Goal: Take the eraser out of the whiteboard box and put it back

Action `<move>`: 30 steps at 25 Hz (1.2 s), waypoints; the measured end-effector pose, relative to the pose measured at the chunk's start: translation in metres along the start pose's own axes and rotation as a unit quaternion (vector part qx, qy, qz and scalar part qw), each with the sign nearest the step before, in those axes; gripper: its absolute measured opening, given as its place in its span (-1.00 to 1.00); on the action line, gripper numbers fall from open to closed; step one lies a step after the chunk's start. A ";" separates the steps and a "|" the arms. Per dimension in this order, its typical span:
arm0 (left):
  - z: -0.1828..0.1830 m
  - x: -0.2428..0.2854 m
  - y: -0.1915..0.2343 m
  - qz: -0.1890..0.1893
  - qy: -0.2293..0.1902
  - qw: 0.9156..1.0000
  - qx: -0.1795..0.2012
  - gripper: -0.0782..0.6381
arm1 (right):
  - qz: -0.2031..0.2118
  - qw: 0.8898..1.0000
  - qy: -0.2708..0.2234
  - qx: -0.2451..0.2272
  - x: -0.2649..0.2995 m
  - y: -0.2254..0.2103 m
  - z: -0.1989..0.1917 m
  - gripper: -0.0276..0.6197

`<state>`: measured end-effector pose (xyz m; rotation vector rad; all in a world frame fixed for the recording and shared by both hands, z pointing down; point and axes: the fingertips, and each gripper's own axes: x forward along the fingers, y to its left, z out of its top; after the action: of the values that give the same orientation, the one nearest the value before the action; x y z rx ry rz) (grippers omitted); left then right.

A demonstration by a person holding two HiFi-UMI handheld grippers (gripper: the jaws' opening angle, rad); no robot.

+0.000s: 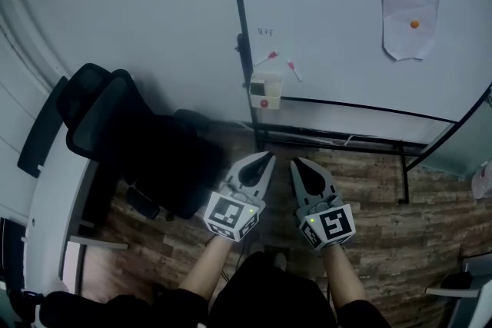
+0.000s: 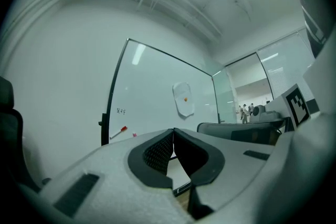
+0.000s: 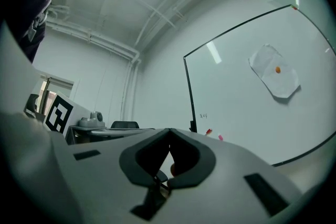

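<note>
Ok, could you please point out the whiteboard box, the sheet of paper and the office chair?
whiteboard box [image 1: 266,91], head view, its white front.
sheet of paper [image 1: 411,43], head view, below its orange dot.
office chair [image 1: 108,113], head view, its black backrest.

- Whiteboard [image 1: 346,65] in a black frame, on a black stand.
- Paper [image 1: 410,0] stuck on the board's upper right, with an orange dot [image 1: 415,24] on it.
- Red-tipped marker [image 1: 268,57] clinging to the board near its left edge, and a second marker [image 1: 295,71] just right of it.
- Small scribble [image 1: 265,31] above the markers.
- Black chair [image 1: 115,119] left of the board, beside a white desk [image 1: 48,192].
- Wood-pattern floor [image 1: 384,200].
- Ceiling pipes [image 2: 152,0].
- People [image 2: 245,111] far off, beyond a glass wall.
</note>
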<state>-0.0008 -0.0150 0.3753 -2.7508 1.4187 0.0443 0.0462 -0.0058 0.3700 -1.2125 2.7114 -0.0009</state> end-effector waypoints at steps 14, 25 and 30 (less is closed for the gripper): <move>-0.022 0.060 0.070 -0.008 0.007 1.000 -0.009 -0.77 | -0.005 1.000 0.011 0.002 0.082 -0.043 -0.026 -0.91; -0.035 0.103 0.149 -0.016 0.012 0.999 -0.027 -0.77 | -0.018 0.999 0.029 -0.003 0.161 -0.073 -0.045 -0.91; -0.041 0.115 0.170 -0.015 0.015 0.999 -0.026 -0.77 | -0.015 0.999 0.034 -0.005 0.185 -0.080 -0.052 -0.91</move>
<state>-0.0729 -0.2089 0.4064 -2.8273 1.4022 0.0391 -0.0243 -0.1998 0.3976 -1.2777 2.7531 -0.0334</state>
